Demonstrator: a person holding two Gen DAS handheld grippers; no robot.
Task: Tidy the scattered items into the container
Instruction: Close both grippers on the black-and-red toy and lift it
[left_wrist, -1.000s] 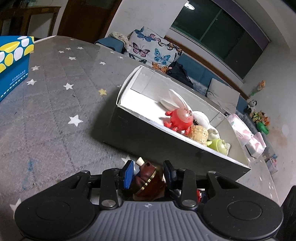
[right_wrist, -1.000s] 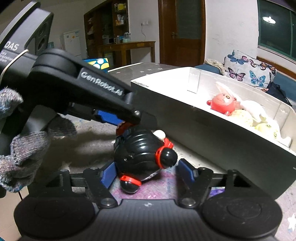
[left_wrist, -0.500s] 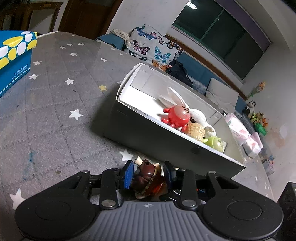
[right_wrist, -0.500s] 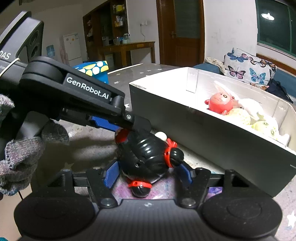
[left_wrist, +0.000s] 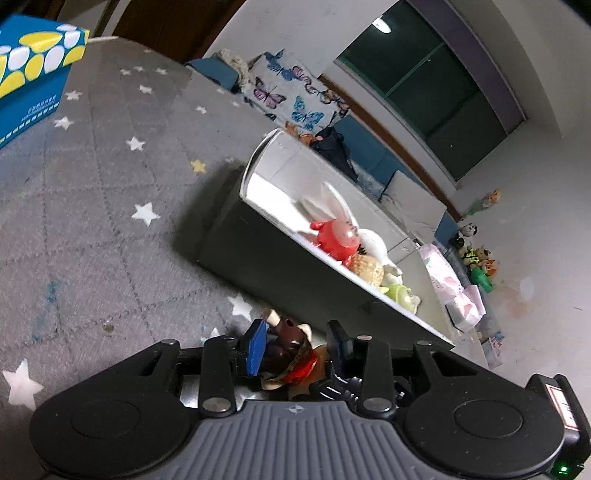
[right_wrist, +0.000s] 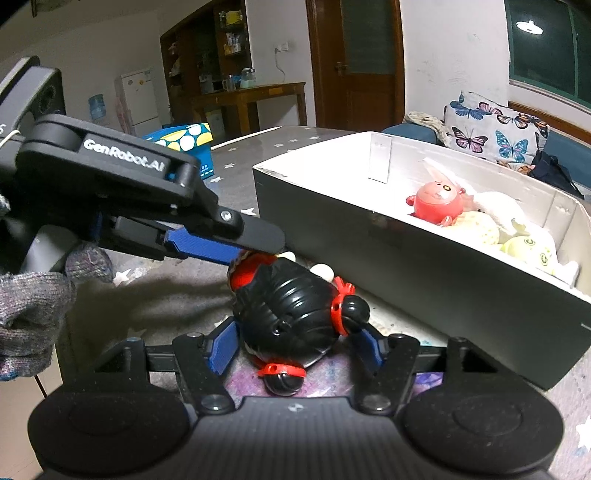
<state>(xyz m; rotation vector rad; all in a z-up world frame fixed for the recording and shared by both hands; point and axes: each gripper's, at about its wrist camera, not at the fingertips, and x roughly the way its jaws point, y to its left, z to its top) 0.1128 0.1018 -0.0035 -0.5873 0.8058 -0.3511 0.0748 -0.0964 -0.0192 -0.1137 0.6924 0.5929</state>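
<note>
The grey star-patterned cloth (left_wrist: 92, 229) spreads under both grippers. Ahead of them stands the open box (right_wrist: 424, 258), holding a red toy (right_wrist: 437, 201). The right gripper (right_wrist: 295, 349) has been closing around the black toy (right_wrist: 295, 314), pads touching its sides. The left gripper (left_wrist: 297, 341) has been opening; the brown toy (left_wrist: 286, 341) sits between its jaws, apparently unpressed.

The red rabbit toy (left_wrist: 338, 236) was smeared by motion blur in the left wrist view. The box's (left_wrist: 273, 273) near wall hid the lower parts of the toys inside. The blue carton (left_wrist: 29, 85) was cut off at the left edge.
</note>
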